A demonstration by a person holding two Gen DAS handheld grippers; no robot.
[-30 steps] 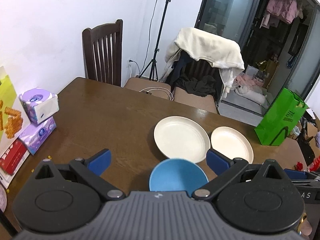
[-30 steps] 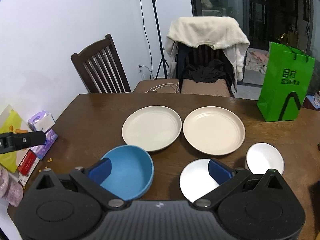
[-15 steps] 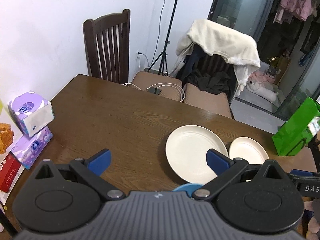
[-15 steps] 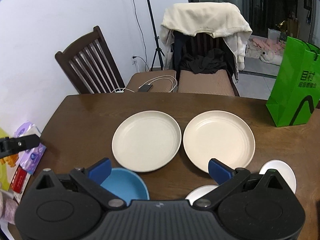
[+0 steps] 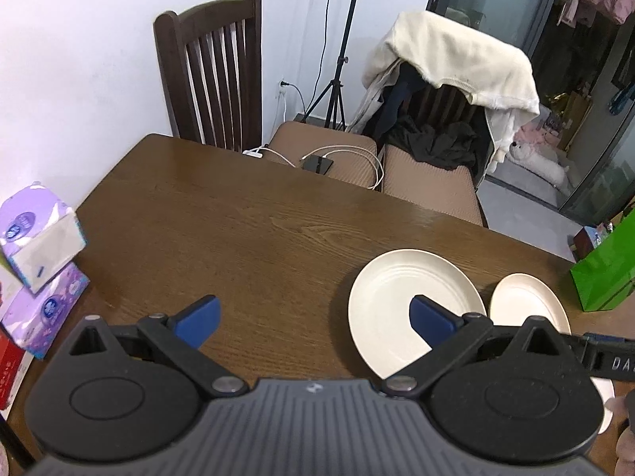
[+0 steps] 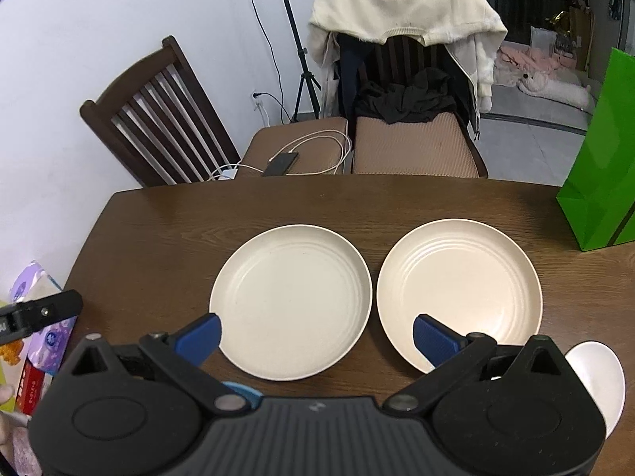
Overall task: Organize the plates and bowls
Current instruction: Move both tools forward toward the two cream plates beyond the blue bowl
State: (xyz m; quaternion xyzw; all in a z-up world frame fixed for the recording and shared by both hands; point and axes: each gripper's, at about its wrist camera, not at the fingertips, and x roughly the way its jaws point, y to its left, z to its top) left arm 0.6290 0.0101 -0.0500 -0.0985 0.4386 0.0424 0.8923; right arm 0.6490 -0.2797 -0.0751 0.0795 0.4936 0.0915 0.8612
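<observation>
Both tools are up over the brown bench (image 6: 166,230), and both are spread wide with nothing between the blue pads. The right tool (image 6: 315,335) hangs above the near edges of two cream plates: the left plate (image 6: 291,299) and the right plate (image 6: 458,295) lie side by side, just apart, flat on the wood. A sliver of the blue bowl (image 6: 242,389) peeks out under the right tool's body, near the left plate's front rim. A white bowl (image 6: 599,369) sits at the lower right, just beside the right plate.

Over on the left tool (image 5: 313,317), the pads hang above bare wood, with its right pad over the left plate (image 5: 397,297). The right plate (image 5: 524,297) shows beyond it. Purple tissue packs (image 5: 37,234) are stacked at the bench's left edge. A green bag (image 6: 599,158) stands at the far right corner. Behind the bench are two chairs, one with a cream jacket (image 6: 401,4) draped over its back, and a phone (image 6: 281,162) on a white cable lies on the other's seat.
</observation>
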